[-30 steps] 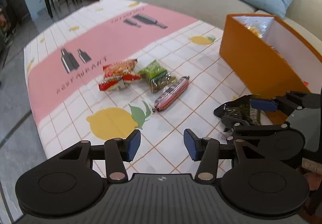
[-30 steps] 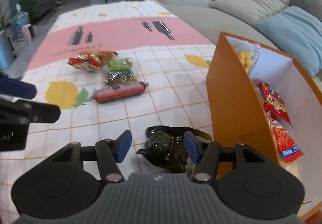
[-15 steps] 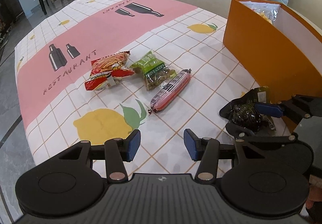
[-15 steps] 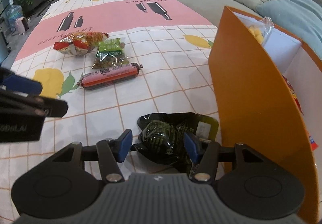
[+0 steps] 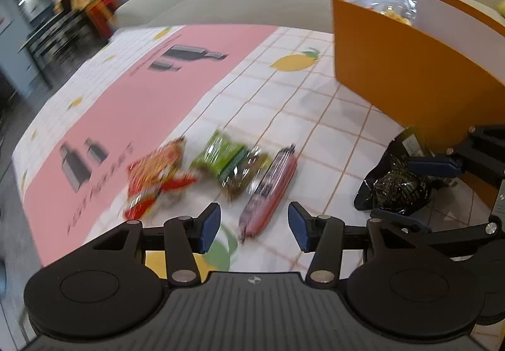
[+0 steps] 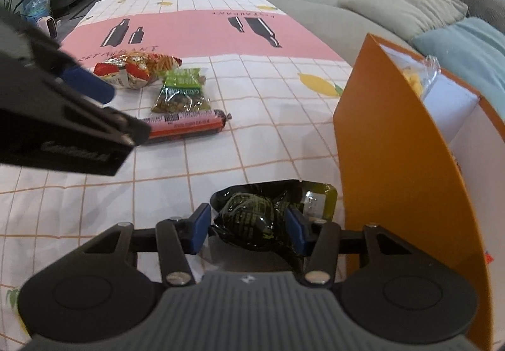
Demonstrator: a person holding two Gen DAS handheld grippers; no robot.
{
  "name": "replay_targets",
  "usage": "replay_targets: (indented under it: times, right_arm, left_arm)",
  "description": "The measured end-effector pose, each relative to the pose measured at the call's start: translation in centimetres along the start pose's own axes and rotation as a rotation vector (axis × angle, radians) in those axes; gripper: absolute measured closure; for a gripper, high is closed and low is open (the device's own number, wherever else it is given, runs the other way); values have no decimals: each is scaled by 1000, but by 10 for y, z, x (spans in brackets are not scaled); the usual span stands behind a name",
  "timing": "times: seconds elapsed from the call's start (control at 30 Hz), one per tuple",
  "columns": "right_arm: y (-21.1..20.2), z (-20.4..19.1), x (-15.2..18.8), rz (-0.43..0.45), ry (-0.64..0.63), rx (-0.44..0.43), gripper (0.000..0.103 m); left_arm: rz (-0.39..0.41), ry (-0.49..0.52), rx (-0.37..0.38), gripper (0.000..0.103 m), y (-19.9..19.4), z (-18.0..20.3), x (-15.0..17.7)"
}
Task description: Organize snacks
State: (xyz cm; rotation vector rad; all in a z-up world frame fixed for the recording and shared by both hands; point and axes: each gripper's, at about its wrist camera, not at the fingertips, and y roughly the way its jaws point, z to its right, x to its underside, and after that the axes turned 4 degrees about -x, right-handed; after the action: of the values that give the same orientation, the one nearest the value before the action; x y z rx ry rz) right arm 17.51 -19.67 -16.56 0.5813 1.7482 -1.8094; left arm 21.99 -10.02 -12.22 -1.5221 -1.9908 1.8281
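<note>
Left wrist view, left to right: red packet, green packet and sausage lie together on the tabletop; the left gripper hovers near the sausage, jaws wide and empty. The dark packet lies beside the orange box, between the wide jaws of the right gripper. Step in hand: grasping the dark packet. The next move likely calls for closing, then lifting over the box wall.

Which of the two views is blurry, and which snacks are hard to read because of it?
Left wrist view: motion-smeared, so the red packet, green packet and sausage are unreadable. Right wrist view: sharp; the dark packet shows clearly between the right tongs.
</note>
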Motion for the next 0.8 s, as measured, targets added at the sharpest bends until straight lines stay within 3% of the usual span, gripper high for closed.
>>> replay_targets:
  times: [0.2,0.33,0.47,0.6,0.8]
  right_arm:
    - [7,9,2,7,20,-25,52]
    - [7,13,3,11,51,-44,50]
    - [9,12,4,12,42,-46,49]
    - [9,10,5,10,30,-39,49]
    - [10,10,6,12,23,-35,49]
  left_arm:
    - [0,180,22,44,23,12,-16]
    - [-45,235,24,45,40,22,-15]
    - [-58,226,24,54,48,24,-14]
    - [-71,208,37,74,48,25,-15]
    - [-102,181,10,77,46,28,-14]
